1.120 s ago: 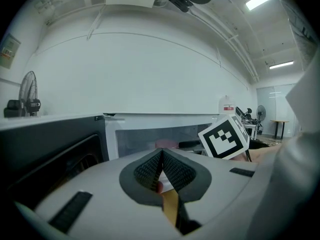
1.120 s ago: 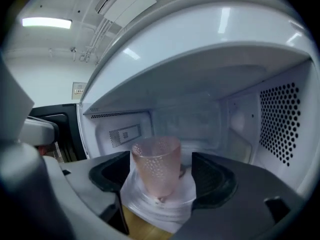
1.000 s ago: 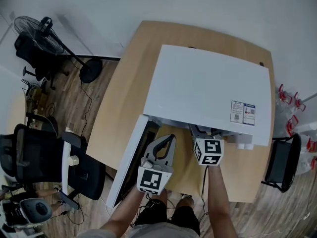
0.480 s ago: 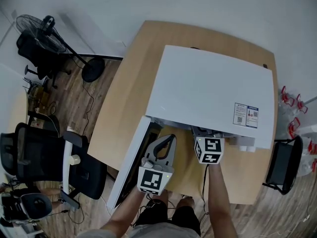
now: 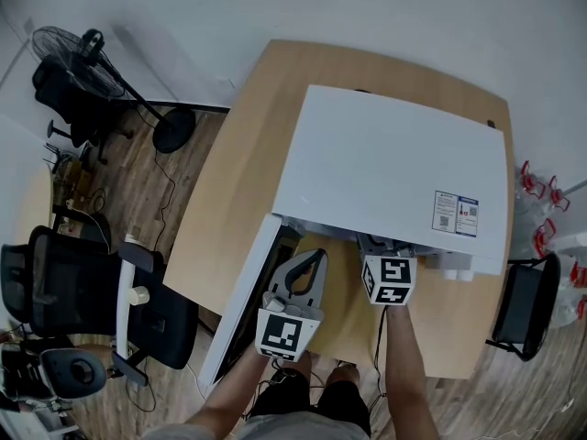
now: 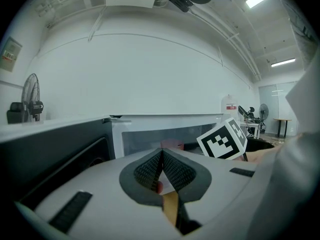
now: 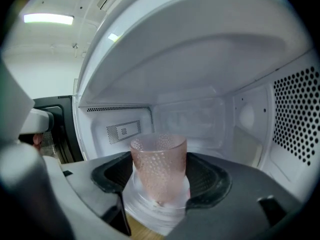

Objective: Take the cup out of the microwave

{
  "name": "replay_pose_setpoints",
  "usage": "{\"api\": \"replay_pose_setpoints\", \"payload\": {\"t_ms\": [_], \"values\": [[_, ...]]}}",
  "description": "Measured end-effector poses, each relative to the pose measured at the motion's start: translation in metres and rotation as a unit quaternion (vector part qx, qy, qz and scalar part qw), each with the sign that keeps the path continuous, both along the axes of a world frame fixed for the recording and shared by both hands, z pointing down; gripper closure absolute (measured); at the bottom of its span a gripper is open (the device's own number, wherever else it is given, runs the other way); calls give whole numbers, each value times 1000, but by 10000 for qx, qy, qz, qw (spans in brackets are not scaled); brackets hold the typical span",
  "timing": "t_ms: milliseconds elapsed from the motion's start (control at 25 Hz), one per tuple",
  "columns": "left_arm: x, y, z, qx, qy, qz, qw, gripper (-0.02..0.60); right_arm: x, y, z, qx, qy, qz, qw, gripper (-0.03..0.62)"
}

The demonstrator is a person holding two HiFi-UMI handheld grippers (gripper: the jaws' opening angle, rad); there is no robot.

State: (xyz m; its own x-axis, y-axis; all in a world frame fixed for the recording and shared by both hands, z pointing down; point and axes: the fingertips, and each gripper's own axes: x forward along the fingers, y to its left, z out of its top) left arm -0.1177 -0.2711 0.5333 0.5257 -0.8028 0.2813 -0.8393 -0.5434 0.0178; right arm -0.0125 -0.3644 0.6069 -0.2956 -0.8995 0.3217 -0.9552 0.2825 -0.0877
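Observation:
A pink dimpled cup (image 7: 159,170) stands upright on the glass turntable (image 7: 150,209) inside the white microwave (image 5: 394,168). My right gripper (image 7: 162,185) reaches into the cavity. Its jaws are closing, one on each side of the cup, and a little gap shows at each pad. From the head view only its marker cube (image 5: 390,280) shows, as the jaws are hidden under the microwave's top. My left gripper (image 6: 161,158) is shut on nothing and hovers in front of the opening, beside the open door (image 5: 240,302).
The microwave sits on a wooden table (image 5: 229,191) and its door swings out to the left past the table's front edge. A black office chair (image 5: 64,291) and a fan (image 5: 69,62) stand on the floor at left, another chair (image 5: 518,305) at right.

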Motion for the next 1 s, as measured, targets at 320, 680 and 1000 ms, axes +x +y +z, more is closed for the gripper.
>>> {"api": "replay_pose_setpoints", "payload": {"t_ms": [320,680,1000], "values": [[2,7,-12,43,-52,-15,10000,560,1,18,-13,89,-22,-105,9999,253],[4,30,-32,138,-74,-138,9998,560,8,56,-32,149,-55,-231,9996,255],[21,59,-41,170,-77,-163,9997,560,27,101,-43,143,-105,-245,9995,255]]}}
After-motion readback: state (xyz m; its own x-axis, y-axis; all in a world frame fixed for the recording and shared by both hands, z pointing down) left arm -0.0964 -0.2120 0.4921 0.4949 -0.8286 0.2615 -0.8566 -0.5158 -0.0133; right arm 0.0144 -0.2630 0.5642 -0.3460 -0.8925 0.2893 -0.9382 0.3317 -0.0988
